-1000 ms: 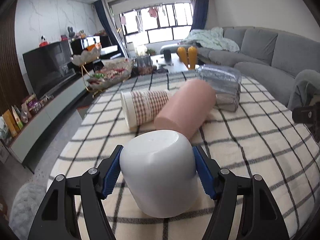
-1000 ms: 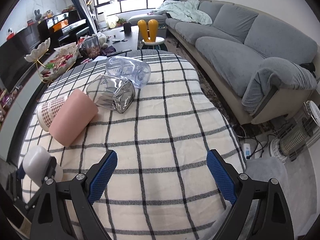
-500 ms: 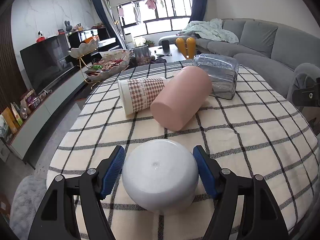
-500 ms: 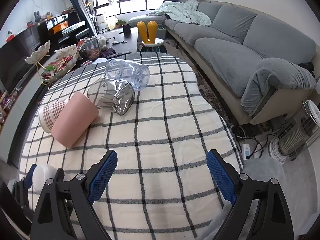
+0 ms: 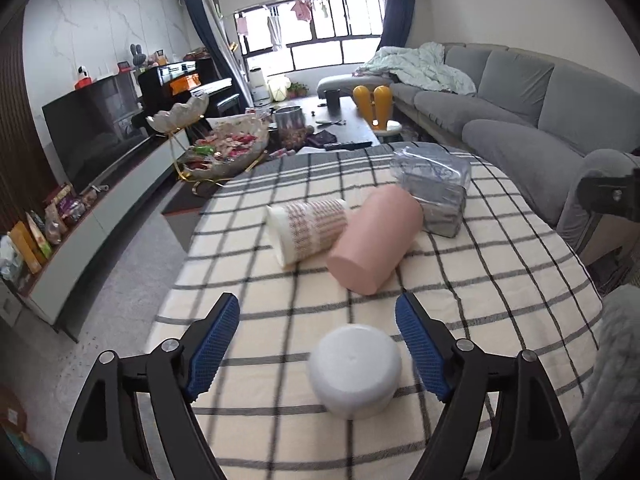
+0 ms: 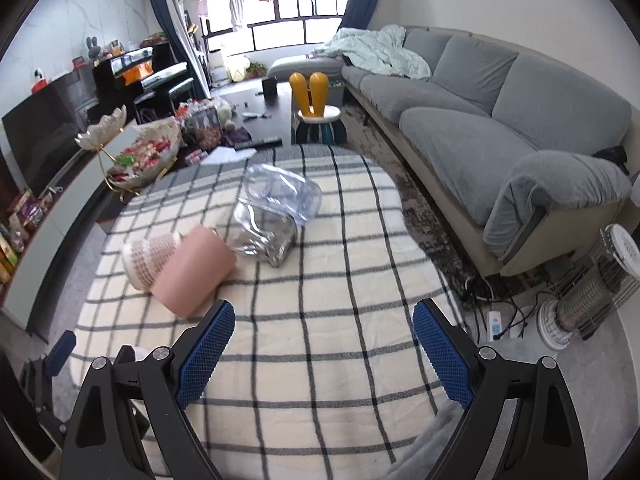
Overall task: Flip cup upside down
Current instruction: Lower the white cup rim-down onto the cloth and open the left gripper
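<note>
Checked tablecloth (image 6: 320,340), white cup (image 6: 138,354) mostly hidden.

White cup (image 5: 355,371) stands upside down, flat base facing up; it's plain, rounded and smooth. It sits near the table's (image 5: 500,280) front edge on checked cloth.

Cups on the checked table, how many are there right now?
5. A white cup stands upside down between the open left claw fingers. A plaid cup, a pink cup and two clear cups lie on their sides farther back. None seem hidden.
</note>
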The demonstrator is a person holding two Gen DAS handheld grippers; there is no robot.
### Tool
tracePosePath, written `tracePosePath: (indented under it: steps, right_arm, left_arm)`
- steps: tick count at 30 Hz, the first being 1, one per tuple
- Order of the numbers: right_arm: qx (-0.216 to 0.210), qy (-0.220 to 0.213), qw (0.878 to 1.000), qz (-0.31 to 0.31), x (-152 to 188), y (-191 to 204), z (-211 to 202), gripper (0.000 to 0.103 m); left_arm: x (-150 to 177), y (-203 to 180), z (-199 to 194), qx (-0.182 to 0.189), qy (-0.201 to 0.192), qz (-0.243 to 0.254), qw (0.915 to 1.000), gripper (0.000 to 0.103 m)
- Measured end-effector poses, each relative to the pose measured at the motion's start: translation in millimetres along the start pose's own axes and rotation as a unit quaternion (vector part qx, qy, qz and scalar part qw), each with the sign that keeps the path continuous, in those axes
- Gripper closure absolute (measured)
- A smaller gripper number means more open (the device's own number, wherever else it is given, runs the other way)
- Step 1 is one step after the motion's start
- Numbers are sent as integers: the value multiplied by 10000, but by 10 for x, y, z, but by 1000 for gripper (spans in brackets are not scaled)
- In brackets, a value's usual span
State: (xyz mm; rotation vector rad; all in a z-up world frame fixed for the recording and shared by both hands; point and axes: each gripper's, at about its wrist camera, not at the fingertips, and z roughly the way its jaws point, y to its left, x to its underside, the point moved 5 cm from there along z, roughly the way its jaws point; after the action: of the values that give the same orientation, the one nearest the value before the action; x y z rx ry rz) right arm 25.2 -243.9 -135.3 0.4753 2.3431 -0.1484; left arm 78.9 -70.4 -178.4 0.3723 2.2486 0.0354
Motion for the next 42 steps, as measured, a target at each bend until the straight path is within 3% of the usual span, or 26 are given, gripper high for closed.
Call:
tracePosePath:
  steps: [5,10,20,42]
  right_arm:
    - [-18,-199,9998,-31,-172,98,-354,10]
    - [-72,-170,9998,-46,-231,197,-549,7]
    - [4,-69,9993,-363,-108,335,-856,5]
    - [61,17,9994,-335,-3,309,-914,5]
  left_arm:
    - [-201,255,-314,-176,-87,-209,9996,12]
    - [-291,505,-537,-314,269,-554,9976,12]
    - [-249,679,-846,-382,747,-766,9935,12]
    - [-293,670,-1021,-328,664,-708,9947,12]
